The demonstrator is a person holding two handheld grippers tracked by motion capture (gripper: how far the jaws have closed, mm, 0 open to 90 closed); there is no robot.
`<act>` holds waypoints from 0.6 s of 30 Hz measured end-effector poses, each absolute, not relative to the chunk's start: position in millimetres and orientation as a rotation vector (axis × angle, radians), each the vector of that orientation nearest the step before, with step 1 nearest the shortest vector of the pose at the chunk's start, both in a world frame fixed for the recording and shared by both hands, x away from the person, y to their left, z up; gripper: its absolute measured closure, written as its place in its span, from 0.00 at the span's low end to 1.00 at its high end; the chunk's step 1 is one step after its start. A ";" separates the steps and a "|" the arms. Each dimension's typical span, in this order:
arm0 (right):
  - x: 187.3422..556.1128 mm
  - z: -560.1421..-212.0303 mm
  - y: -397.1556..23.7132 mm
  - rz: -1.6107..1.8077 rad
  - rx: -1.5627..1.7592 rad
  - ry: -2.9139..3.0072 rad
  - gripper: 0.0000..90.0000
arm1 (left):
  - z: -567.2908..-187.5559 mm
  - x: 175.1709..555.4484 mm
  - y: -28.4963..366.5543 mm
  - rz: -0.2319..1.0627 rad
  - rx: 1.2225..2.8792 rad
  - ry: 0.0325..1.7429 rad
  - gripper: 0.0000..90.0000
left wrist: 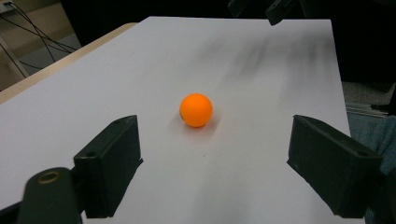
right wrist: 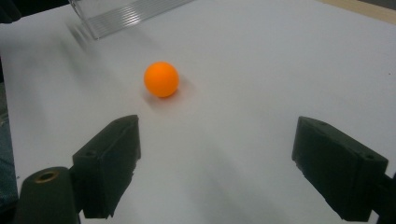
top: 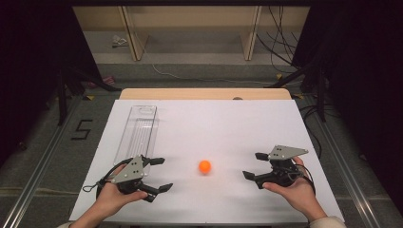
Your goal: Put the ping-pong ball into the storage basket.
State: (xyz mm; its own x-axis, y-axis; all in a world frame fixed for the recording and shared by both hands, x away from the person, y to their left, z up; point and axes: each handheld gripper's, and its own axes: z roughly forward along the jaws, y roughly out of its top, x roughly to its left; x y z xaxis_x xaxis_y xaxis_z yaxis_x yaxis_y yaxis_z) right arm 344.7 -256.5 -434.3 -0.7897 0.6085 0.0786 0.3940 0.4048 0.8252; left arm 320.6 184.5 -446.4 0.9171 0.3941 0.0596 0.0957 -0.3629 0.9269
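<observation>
An orange ball point(top: 205, 166) is seen resting on the white table surface point(top: 214, 123), in the open stretch between the two grippers and touched by neither. The left gripper point(top: 159, 175) is held just to the ball's left with its jaws spread wide and nothing between them. The right gripper point(top: 254, 166) is held on the opposite side, a little farther off, its jaws likewise released and empty. A clear ribbed plastic container point(top: 138, 130) is laid along the table's left side, behind the left gripper.
</observation>
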 end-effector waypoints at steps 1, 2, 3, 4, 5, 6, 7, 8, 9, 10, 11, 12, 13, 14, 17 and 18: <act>344.7 -434.1 -256.5 1.329 0.882 2.425 0.18 | -446.4 320.4 184.5 0.325 1.932 0.357 0.18; 344.7 -434.0 -256.6 1.327 0.880 2.423 0.18 | -446.4 320.3 184.5 0.325 1.932 0.356 0.18; 344.7 -434.0 -256.6 1.327 0.880 2.423 0.18 | -446.4 320.2 184.5 0.326 1.932 0.356 0.18; 344.7 -433.8 -256.6 1.329 0.878 2.419 0.18 | -446.4 320.2 184.5 0.325 1.932 0.356 0.18; 344.6 -433.7 -256.5 1.329 0.878 2.418 0.18 | -446.4 320.1 184.5 0.325 1.932 0.355 0.18; 344.6 -433.7 -256.5 1.329 0.878 2.418 0.18 | -446.4 320.1 184.5 0.325 1.932 0.355 0.18; 344.5 -433.6 -256.4 1.332 0.876 2.417 0.18 | -446.3 320.0 184.5 0.325 1.932 0.355 0.18; 344.4 -433.1 -256.5 1.331 0.872 2.419 0.18 | -446.3 320.1 184.5 0.325 1.931 0.355 0.18; 344.7 -433.0 -256.1 1.337 0.867 2.416 0.18 | -446.3 320.1 184.5 0.326 1.932 0.354 0.18; 344.9 -432.9 -255.8 1.339 0.866 2.414 0.18 | -446.3 320.2 184.5 0.326 1.932 0.353 0.18; 345.0 -432.9 -255.3 1.342 0.868 2.412 0.18 | -446.4 320.2 184.4 0.325 1.933 0.353 0.18; 345.0 -432.9 -255.3 1.342 0.868 2.412 0.18 | -446.4 320.3 184.1 0.327 1.934 0.350 0.18; 345.4 -432.7 -254.5 1.347 0.864 2.411 0.18 | -446.4 320.2 184.0 0.327 1.935 0.348 0.18; 346.1 -432.7 -252.3 1.351 0.860 2.410 0.18 | -446.3 320.1 183.8 0.327 1.936 0.346 0.18; 346.9 -433.0 -249.3 1.350 0.852 2.414 0.18 | -446.2 319.9 183.8 0.327 1.937 0.344 0.18; 347.3 -433.3 -248.0 1.351 0.850 2.415 0.18 | -446.2 319.9 183.8 0.327 1.937 0.343 0.18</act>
State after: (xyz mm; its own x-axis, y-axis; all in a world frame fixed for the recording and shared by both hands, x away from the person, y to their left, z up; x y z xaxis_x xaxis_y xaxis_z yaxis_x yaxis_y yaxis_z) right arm 347.3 -248.0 -433.3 -0.7999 0.5965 0.0658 0.3681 0.4010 0.8389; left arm 319.9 183.8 -446.2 0.9203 0.3854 0.0680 0.0863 -0.3695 0.9252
